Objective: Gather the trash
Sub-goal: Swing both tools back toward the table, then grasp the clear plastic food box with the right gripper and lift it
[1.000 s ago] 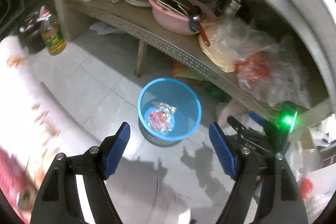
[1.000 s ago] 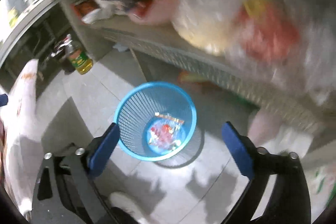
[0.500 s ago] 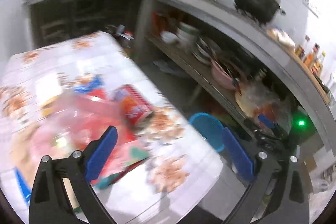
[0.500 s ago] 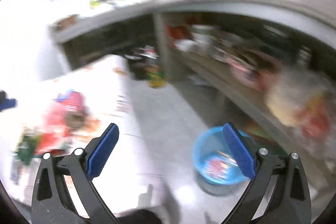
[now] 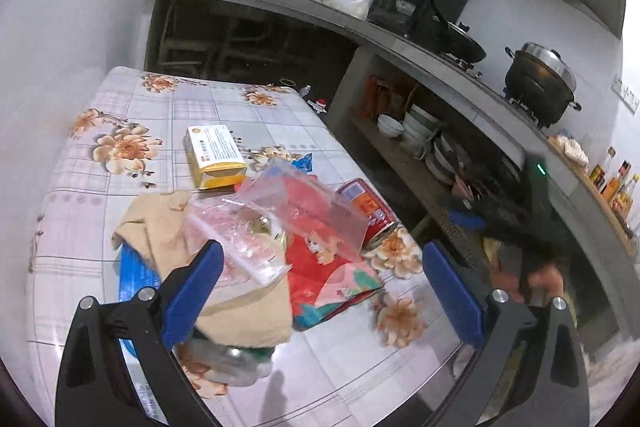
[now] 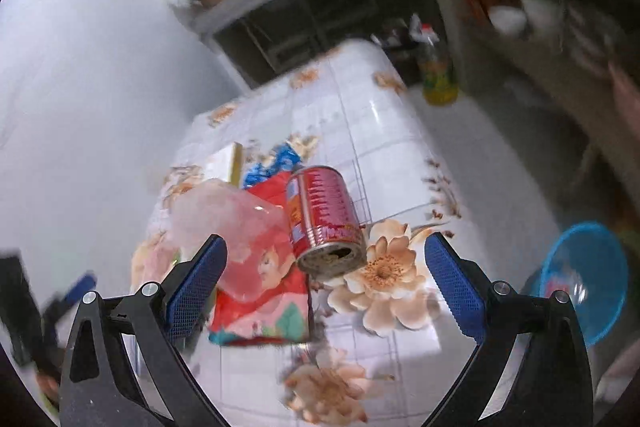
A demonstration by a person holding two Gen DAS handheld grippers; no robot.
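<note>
Trash lies on a floral-clothed table (image 5: 132, 115): a red can (image 6: 324, 219) on its side, a red snack wrapper (image 6: 264, 311), clear plastic bags (image 5: 304, 207), a tan paper bag (image 5: 168, 227) and a yellow-white box (image 5: 214, 155). The blue mesh bin (image 6: 584, 267) stands on the floor to the right. My left gripper (image 5: 320, 287) is open and empty over the pile. My right gripper (image 6: 324, 283) is open and empty, with the can between its fingers' lines.
A concrete counter with a black pot (image 5: 538, 83) and wok runs along the right, with a shelf of bowls (image 5: 416, 131) below. An oil bottle (image 6: 438, 75) stands on the floor past the table. My right gripper shows in the left wrist view (image 5: 520, 219).
Both grippers have swung up and left from over the blue bin to over the table's trash. Both stay open and empty.
</note>
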